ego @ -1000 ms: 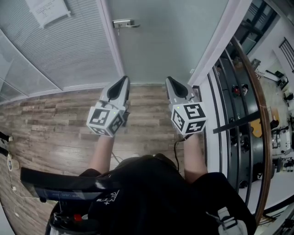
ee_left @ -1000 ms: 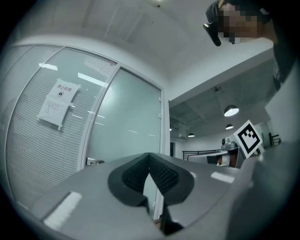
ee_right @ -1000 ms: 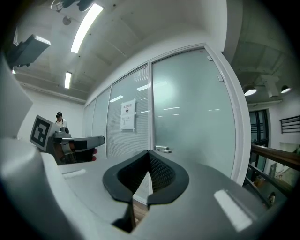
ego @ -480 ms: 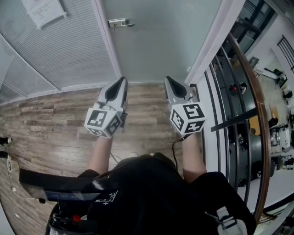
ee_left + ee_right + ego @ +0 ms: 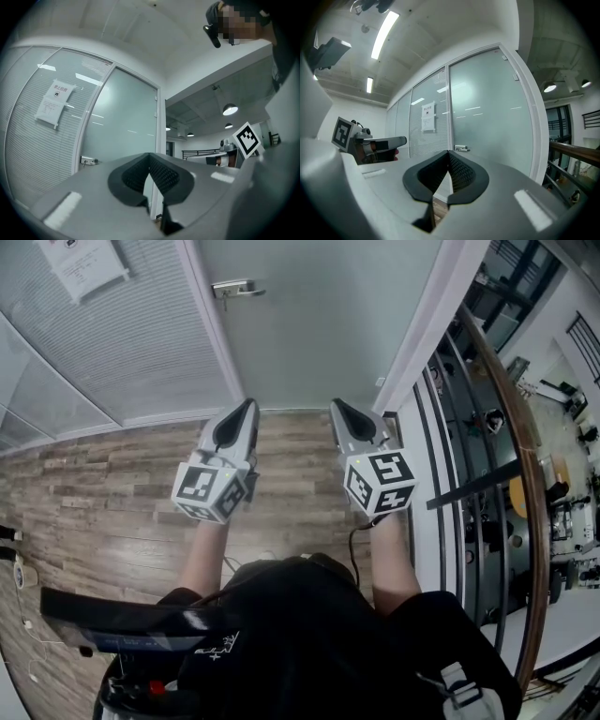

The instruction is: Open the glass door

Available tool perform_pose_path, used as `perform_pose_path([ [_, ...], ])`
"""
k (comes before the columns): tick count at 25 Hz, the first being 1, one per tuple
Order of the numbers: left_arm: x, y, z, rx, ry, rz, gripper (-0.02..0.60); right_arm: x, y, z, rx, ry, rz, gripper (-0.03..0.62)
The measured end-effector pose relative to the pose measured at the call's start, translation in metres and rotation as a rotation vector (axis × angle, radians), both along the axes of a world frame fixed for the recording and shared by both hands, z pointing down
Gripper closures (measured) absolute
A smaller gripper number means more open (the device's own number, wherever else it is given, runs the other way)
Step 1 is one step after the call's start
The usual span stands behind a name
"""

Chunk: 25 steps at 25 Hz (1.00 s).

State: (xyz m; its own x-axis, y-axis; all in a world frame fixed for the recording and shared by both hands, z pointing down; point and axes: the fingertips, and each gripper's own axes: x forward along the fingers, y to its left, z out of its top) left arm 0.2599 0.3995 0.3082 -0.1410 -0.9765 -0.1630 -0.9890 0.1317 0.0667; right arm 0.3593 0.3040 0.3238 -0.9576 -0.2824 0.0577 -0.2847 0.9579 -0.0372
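The frosted glass door [image 5: 319, 324] stands ahead of me in a white frame, and its metal lever handle [image 5: 232, 287] sits at the door's left edge. My left gripper [image 5: 246, 407] and right gripper [image 5: 337, 407] are held side by side over the wooden floor, pointing at the door and well short of it. Both are shut with nothing between their pads. In the left gripper view the handle [image 5: 88, 161] shows low on the left, beyond the closed left gripper [image 5: 149, 157]. The right gripper view has the handle [image 5: 462, 148] just above the closed right gripper [image 5: 449, 153].
A glazed panel with blinds [image 5: 122, 343] and a paper notice [image 5: 82, 261] stands left of the door. On the right a railing with a wooden handrail [image 5: 525, 456] borders a drop. Cables [image 5: 19, 568] lie on the wooden floor [image 5: 103, 493] at far left.
Both grippers have drifted a little towards the door, side by side, and both stay shut. The door and its handle have not moved.
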Motion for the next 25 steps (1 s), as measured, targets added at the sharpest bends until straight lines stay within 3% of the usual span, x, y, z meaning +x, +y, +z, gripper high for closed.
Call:
perform_pose_path([
  [12, 0.027, -0.012, 0.012, -0.04, -0.006, -0.004, 0.581, 0.021, -0.013, 0.015, -0.022, 0.028, -0.017, 0.592],
  [25, 0.016, -0.015, 0.011, -0.038, -0.004, -0.011, 0.583, 0.006, -0.014, 0.015, -0.024, 0.032, -0.045, 0.592],
])
